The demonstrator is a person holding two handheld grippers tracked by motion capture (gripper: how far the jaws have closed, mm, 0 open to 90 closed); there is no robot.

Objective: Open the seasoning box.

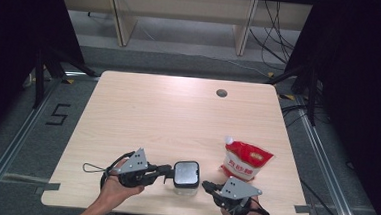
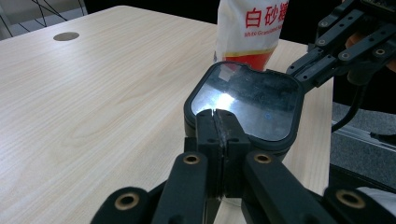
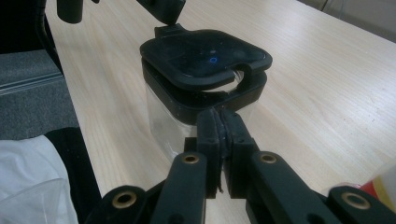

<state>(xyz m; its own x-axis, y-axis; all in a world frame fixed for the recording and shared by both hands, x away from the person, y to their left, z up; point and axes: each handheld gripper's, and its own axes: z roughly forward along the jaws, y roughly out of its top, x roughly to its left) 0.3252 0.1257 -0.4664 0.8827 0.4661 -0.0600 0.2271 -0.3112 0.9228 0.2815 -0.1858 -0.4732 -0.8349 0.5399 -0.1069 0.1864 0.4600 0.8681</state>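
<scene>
A clear square container (image 1: 185,186) with a black lid (image 1: 186,172) stands near the table's front edge, between my two grippers. My left gripper (image 1: 168,172) is shut, and its tips (image 2: 217,113) rest against the near edge of the lid (image 2: 254,100). My right gripper (image 1: 205,184) is shut too; its tips (image 3: 220,113) press against the black collar just under the lid (image 3: 205,58). The lid sits slightly raised on that side, above the clear body (image 3: 161,121). I cannot tell whether either gripper pinches anything.
A red and white sugar bag (image 1: 245,161) lies right of the container, close behind my right gripper; it stands behind the lid in the left gripper view (image 2: 250,28). A round cable hole (image 1: 222,93) sits far back on the wooden table (image 1: 143,114).
</scene>
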